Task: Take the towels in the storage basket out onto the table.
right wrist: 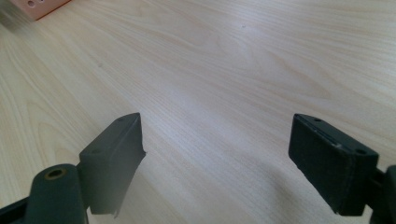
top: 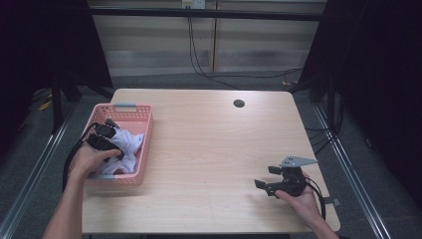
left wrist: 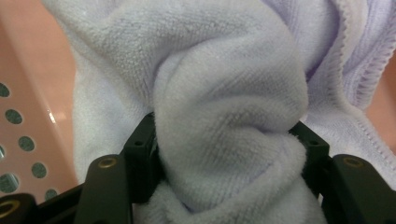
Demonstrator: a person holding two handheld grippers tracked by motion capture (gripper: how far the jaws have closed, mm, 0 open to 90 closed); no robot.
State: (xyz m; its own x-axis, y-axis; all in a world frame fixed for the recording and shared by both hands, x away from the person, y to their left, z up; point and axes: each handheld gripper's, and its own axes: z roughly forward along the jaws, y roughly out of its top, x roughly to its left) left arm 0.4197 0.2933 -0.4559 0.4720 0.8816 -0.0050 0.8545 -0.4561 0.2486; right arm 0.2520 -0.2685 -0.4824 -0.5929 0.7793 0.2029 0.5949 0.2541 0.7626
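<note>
At the left edge of the light wooden table (top: pixel 209 144) stands a pink basket (top: pixel 144 119) with perforated walls and a grey handle on its far rim. Inside it lies a bunched pale lilac-white towel (top: pixel 127 147), filling most of the basket's floor. The left gripper (top: pixel 110 133) reaches down into the basket from the near side, held in the person's left hand (top: pixel 87 160), its black cable looping outside the basket's left wall. In the left gripper view the jaws are partly closed around a thick fold of the towel (left wrist: pixel 224 116), the cloth bulging out between and above them, with the pink dotted wall of the basket (left wrist: pixel 28 140) just to the left. Farther right the tabletop is bare up to a small dark round hole (top: pixel 239 103) near the far edge. At the near right, the right gripper (top: pixel 266 178) sits low over the table in the person's right hand (top: pixel 301 199), a grey three-cornered plate on top. In the right gripper view its jaws stand wide apart with nothing between them but wood grain (right wrist: pixel 224 70); a corner of the pink basket (right wrist: pixel 39 7) shows at the upper left.
</note>
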